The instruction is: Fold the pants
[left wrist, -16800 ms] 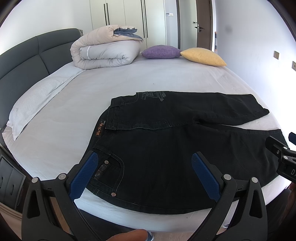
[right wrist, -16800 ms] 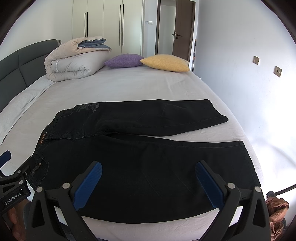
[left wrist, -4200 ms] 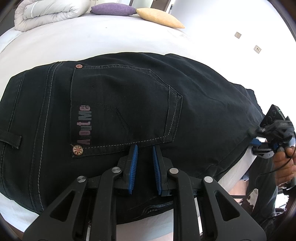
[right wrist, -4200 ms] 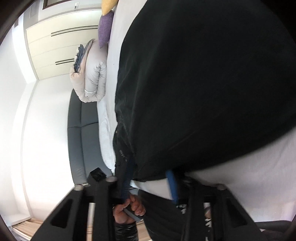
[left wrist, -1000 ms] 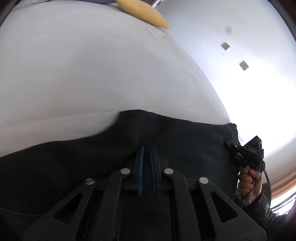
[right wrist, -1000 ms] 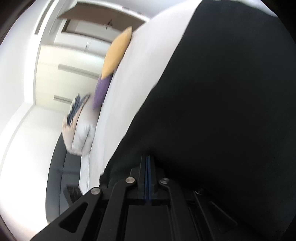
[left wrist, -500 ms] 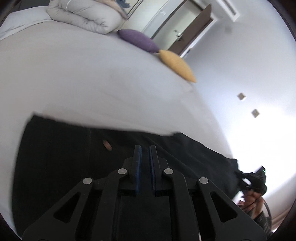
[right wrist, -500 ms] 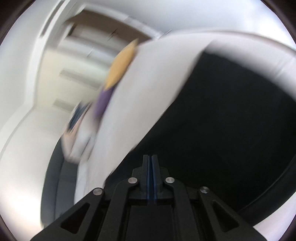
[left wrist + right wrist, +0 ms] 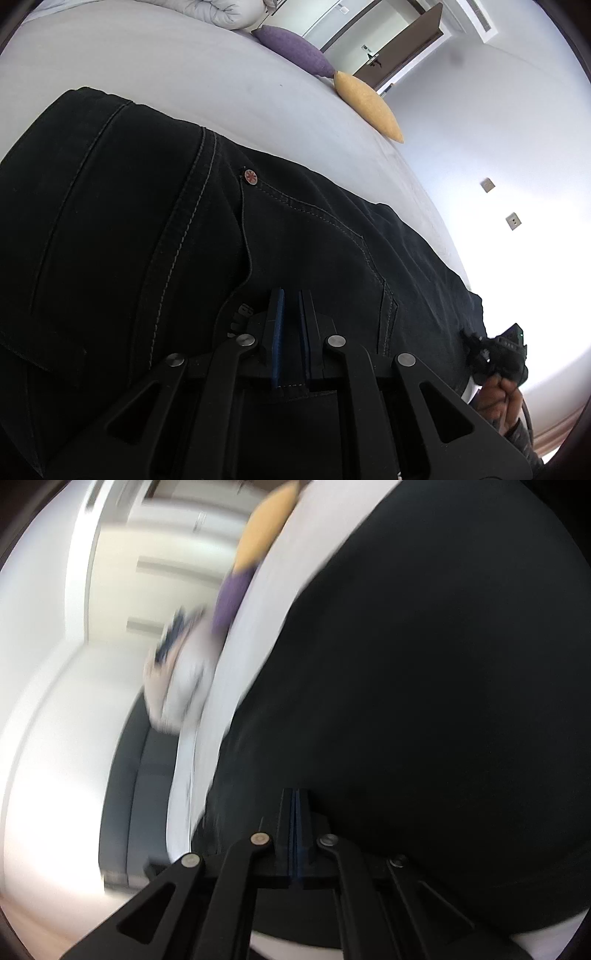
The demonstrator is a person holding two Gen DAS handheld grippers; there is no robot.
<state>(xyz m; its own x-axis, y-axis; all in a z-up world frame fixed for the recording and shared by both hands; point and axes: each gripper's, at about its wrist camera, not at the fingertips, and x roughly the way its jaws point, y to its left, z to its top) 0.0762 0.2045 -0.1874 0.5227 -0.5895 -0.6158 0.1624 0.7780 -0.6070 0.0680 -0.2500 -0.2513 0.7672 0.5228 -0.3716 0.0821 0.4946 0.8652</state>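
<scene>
Black denim pants [image 9: 147, 240] lie on the white bed sheet [image 9: 184, 62] and fill most of the left wrist view, a back pocket with a red rivet [image 9: 251, 176] facing up. My left gripper [image 9: 290, 317] sits low over the pocket, shut on a stitched edge of the pants. At the cloth's far right corner a hand [image 9: 498, 395] holds my right gripper [image 9: 495, 350]. In the blurred right wrist view the pants [image 9: 443, 701] fill the right side, and the right gripper [image 9: 296, 812] has its pads pressed together. Whether they pinch cloth I cannot tell.
A purple pillow [image 9: 295, 50], a yellow pillow [image 9: 369, 105] and a rolled duvet [image 9: 221, 11] lie at the far end of the bed. A brown door [image 9: 406, 37] stands open beyond them. The wall on the right has sockets [image 9: 488, 184]. A dark headboard [image 9: 147, 775] borders the bed.
The left gripper has swept across the pants, from a plain edge beside bare sheet to over the back pocket. The right view has swung and blurred, its pads still together.
</scene>
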